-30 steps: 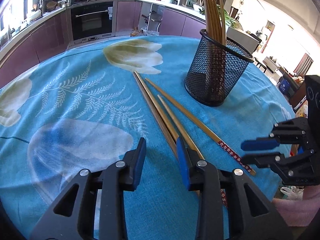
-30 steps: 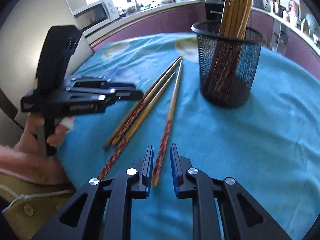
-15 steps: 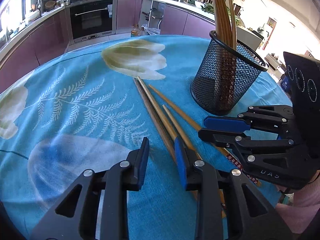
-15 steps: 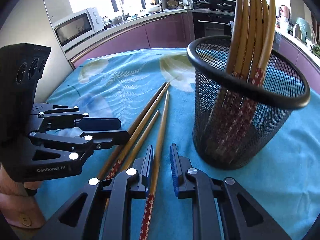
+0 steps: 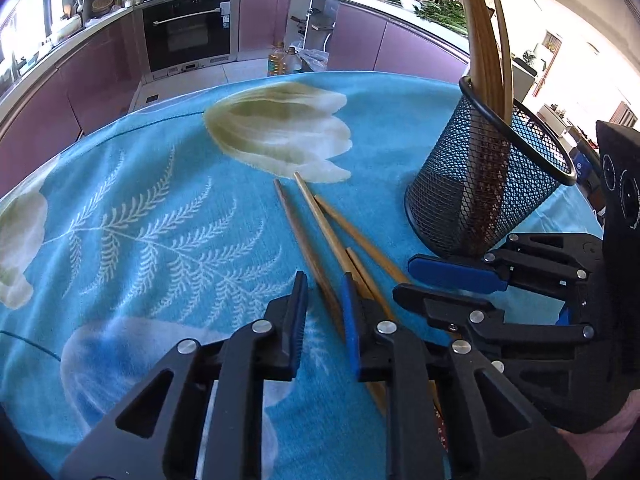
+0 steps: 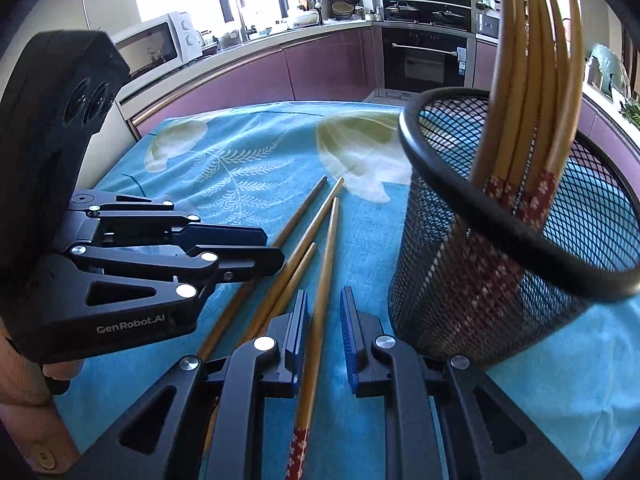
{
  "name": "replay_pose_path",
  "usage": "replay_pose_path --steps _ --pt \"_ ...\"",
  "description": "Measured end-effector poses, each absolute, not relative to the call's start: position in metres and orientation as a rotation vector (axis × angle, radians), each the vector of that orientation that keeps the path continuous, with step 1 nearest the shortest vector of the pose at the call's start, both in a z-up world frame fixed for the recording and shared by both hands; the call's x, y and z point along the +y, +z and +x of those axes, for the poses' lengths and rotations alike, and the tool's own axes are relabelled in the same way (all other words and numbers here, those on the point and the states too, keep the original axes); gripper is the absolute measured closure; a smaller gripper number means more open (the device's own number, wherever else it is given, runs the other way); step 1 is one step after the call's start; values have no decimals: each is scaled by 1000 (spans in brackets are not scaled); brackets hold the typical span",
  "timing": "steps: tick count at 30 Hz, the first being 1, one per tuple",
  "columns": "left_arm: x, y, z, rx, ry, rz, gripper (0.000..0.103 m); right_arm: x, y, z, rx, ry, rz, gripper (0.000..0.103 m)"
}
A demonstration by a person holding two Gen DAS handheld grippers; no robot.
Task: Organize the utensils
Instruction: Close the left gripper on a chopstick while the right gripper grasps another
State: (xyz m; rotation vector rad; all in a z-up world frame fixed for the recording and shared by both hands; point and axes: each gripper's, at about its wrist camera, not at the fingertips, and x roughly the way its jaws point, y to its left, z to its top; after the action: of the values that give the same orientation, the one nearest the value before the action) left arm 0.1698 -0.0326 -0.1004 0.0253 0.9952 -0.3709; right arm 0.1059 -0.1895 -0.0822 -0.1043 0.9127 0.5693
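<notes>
Several loose wooden chopsticks (image 5: 320, 216) lie side by side on the blue flowered cloth, left of a black mesh holder (image 5: 480, 208) that has more chopsticks (image 6: 520, 100) upright in it. My left gripper (image 5: 323, 284) hangs low over the darkest chopstick (image 5: 296, 224). Its jaws are closing with that stick between them, and the pads do not press on it. My right gripper (image 6: 324, 300) is close to the holder (image 6: 480, 288) and stands narrowly open around a red-ended chopstick (image 6: 326, 264), which lies against its left finger. Each gripper shows in the other's view: the left gripper (image 6: 274, 249), the right gripper (image 5: 404, 280).
The round table's far edge (image 5: 280, 78) drops to a kitchen floor with purple cabinets and an oven (image 5: 188, 36). A microwave (image 6: 156, 46) sits on the counter. A person's hand (image 6: 24, 400) holds the left gripper's handle at the near edge.
The right gripper came in from the side to the chopsticks next to the holder. The left gripper moved forward along the sticks and its jaws narrowed.
</notes>
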Motion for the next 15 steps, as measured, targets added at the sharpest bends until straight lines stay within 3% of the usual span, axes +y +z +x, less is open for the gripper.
replay_pose_path --steps 4,15 --pt "-33 -101 170 992 -355 16 90 -194 -82 106 917 572 -77 96" --pt "-32 -94 142 967 -314 -3 95 -210 -76 97 894 591 5 97"
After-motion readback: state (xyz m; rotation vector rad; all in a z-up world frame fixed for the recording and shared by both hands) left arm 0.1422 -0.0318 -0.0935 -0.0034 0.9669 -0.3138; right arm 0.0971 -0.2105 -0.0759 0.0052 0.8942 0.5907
